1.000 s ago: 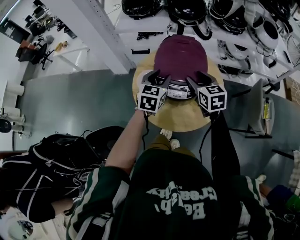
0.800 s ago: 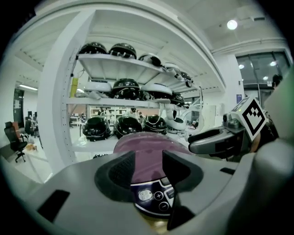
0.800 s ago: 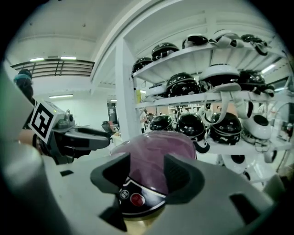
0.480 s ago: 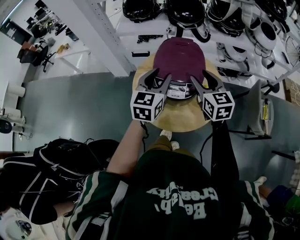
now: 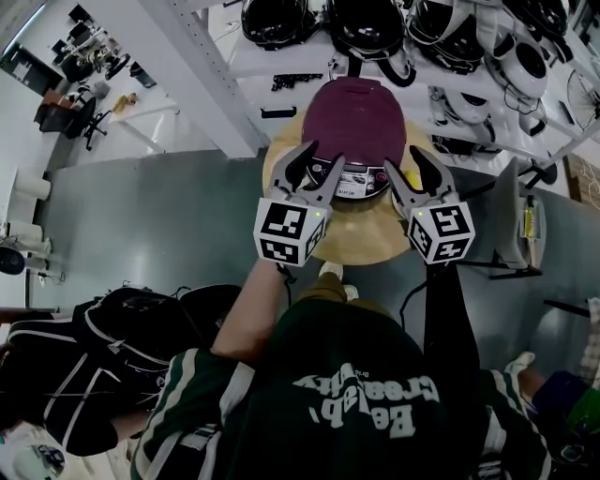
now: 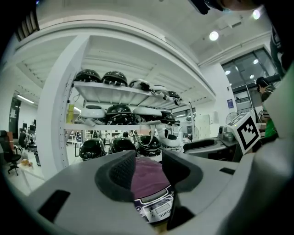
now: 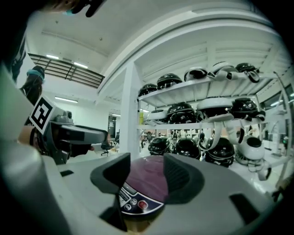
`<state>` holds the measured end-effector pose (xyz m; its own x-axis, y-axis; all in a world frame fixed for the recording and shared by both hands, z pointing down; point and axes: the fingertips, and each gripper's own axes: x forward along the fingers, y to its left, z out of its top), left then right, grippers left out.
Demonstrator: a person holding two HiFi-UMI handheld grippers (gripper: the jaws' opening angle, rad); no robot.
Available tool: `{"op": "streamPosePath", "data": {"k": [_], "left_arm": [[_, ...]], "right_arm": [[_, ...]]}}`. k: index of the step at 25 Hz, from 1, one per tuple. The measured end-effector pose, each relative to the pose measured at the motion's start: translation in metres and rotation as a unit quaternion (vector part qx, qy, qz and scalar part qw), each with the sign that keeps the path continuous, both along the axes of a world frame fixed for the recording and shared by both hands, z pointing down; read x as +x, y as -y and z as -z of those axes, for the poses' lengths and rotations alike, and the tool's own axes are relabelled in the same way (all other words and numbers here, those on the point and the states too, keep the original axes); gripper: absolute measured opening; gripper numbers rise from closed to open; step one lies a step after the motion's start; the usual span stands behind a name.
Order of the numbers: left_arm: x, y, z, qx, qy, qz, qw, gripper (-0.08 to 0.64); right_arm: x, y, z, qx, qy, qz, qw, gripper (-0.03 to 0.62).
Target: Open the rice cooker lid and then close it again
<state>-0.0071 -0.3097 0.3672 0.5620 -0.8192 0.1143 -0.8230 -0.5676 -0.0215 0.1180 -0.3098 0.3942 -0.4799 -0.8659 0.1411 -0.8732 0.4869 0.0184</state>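
The rice cooker (image 5: 357, 114) has a maroon lid, which lies closed, and a silver control panel (image 5: 361, 181) that faces me. It stands on a round wooden table (image 5: 361, 242). My left gripper (image 5: 317, 167) hovers open over the cooker's front left with nothing between its pads. Over the front right, my right gripper (image 5: 406, 171) is open and empty too. In the left gripper view the cooker (image 6: 148, 180) shows through the gap of the gripper (image 6: 148, 170). The right gripper view shows the cooker (image 7: 146, 180) beyond that gripper (image 7: 147, 176). Neither gripper touches it.
White shelves of black and white helmets (image 5: 375, 23) stand just behind the table, with a slanted white pillar (image 5: 202, 66) at their left. Black bags (image 5: 112, 342) lie on the grey floor at the left. A chair (image 5: 516, 220) stands at the right.
Both grippers have risen and drawn back from the cooker's front, so their marker cubes look larger. The lid has stayed closed.
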Motion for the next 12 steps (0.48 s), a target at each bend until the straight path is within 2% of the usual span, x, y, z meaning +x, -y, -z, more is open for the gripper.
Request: {"op": "streamPosePath", "data": {"k": [8,9,10,11,12], "left_arm": [[-0.001,0.000,0.011,0.020,-0.012,0.011,0.9997,0.155],[-0.002,0.000,0.014,0.026,-0.012,0.014,0.9995,0.128],[-0.003,0.000,0.017,0.033,-0.011,0.019,0.9992,0.049],[-0.005,0.000,0.019,0.040,-0.010,0.024,0.9989,0.000],[-0.006,-0.001,0.021,0.045,-0.008,0.027,0.9986,0.000]], "right_arm": [[0.006,-0.002,0.010,0.016,0.001,-0.009,1.000,0.198],[0.008,-0.003,0.013,0.021,0.000,-0.014,1.000,0.163],[0.010,-0.005,0.016,0.027,0.000,-0.021,0.999,0.037],[0.011,-0.007,0.020,0.034,0.003,-0.026,0.999,0.005],[0.012,-0.009,0.023,0.041,0.007,-0.028,0.999,0.004]]}}
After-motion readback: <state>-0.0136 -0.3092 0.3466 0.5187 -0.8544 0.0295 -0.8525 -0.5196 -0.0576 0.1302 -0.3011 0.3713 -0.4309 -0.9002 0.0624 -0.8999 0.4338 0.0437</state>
